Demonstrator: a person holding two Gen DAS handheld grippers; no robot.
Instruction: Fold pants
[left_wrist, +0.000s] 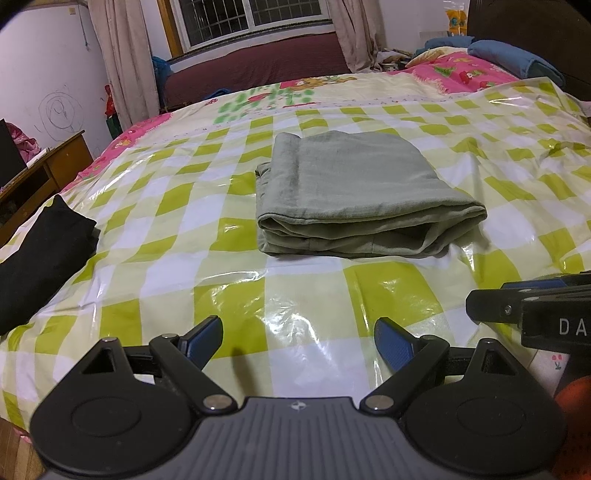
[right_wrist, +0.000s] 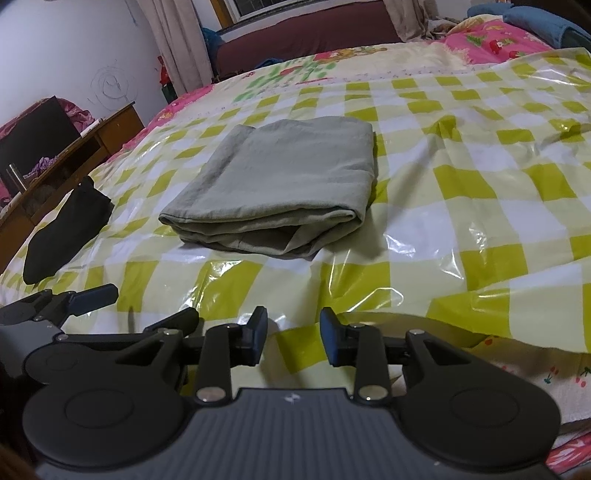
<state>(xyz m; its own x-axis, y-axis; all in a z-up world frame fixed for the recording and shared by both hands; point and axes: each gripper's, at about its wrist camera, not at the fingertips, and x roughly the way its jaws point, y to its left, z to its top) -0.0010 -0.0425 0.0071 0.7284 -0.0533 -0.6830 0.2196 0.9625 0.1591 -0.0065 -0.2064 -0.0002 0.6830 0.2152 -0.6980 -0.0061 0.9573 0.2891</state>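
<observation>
The grey-green pants (left_wrist: 354, 192) lie folded into a thick rectangle on the checked plastic sheet (left_wrist: 236, 302) covering the bed; they also show in the right wrist view (right_wrist: 284, 184). My left gripper (left_wrist: 299, 339) is open and empty, held low near the bed's front edge, well short of the pants. My right gripper (right_wrist: 293, 338) is open and empty, also near the front edge, to the right of the left one. The right gripper shows at the right edge of the left wrist view (left_wrist: 532, 310); the left gripper shows at the left in the right wrist view (right_wrist: 66, 306).
A folded black garment (left_wrist: 40, 254) lies on the bed's left side, also in the right wrist view (right_wrist: 66, 229). A wooden desk (left_wrist: 44, 173) stands left of the bed. Pink bedding and blue pillows (left_wrist: 517, 59) lie at the far right. A maroon couch (left_wrist: 258, 66) stands under the window.
</observation>
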